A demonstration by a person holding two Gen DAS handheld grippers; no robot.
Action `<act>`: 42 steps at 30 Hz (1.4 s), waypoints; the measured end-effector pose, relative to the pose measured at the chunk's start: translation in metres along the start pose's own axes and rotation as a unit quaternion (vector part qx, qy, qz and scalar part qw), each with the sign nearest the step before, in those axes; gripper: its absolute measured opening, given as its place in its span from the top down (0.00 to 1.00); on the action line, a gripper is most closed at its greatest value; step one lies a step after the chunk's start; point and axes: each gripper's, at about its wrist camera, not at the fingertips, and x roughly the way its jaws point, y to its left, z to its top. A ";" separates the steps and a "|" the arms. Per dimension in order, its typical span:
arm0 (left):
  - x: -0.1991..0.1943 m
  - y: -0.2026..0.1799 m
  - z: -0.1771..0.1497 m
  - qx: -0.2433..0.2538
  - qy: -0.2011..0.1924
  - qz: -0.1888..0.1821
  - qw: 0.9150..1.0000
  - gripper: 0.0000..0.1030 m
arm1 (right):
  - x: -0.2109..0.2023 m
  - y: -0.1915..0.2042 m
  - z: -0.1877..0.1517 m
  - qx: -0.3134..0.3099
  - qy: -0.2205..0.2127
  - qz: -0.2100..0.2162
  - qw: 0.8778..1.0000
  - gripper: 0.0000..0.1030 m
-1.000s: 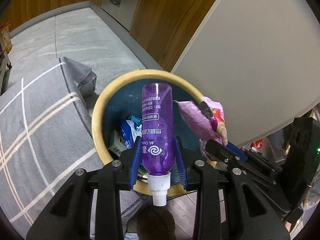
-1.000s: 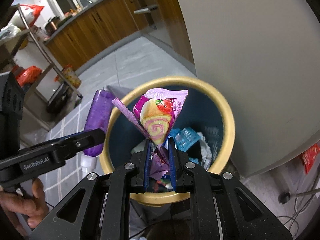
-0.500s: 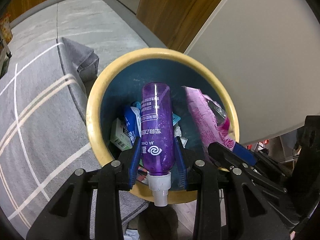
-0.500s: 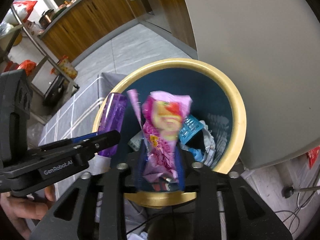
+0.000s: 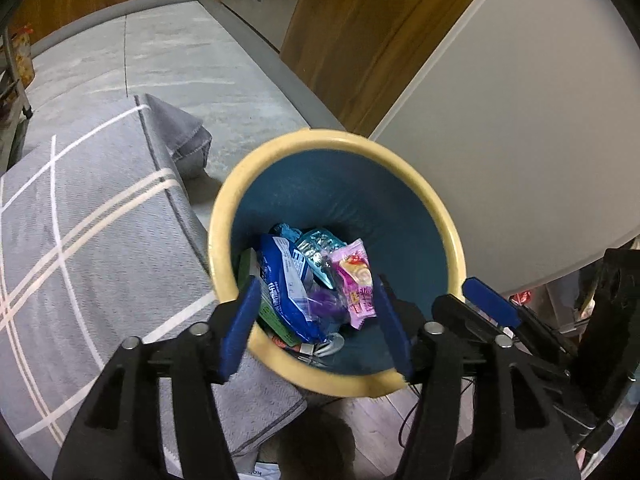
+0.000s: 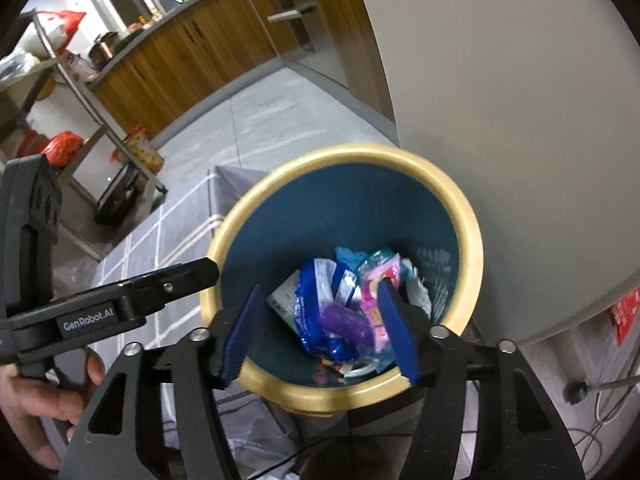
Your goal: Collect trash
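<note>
While our left gripper [image 5: 316, 320] and right gripper [image 6: 320, 328] are opening over the bin [image 5: 224, 220], nothing sits between their jaws. Inside lie the purple bottle [image 6: 346, 322], half buried, and the pink wrapper [image 5: 356, 280]; lower trash is unreadable.

My bin [image 5: 224, 216] stands on the floor, rug [image 5: 80, 240] to its left, wall panel [image 5: 520, 140] behind-right. Bottle [image 6: 346, 322] lies in it between wrappers [image 5: 286, 280], snack pack [image 5: 356, 280] right.
</note>
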 end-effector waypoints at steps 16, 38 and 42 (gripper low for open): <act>-0.079 -0.012 -0.034 0.031 -0.085 0.022 0.996 0.12 | -0.079 0.011 -0.025 -0.060 -0.093 -0.029 0.993 0.11; -0.143 -0.057 -0.096 0.114 -0.208 0.047 0.970 0.06 | -0.154 0.017 -0.069 -0.092 -0.190 -0.022 0.977 0.05; -0.141 -0.054 -0.094 0.109 -0.208 0.050 0.971 0.06 | -0.155 0.016 -0.070 -0.089 -0.190 -0.024 0.978 0.05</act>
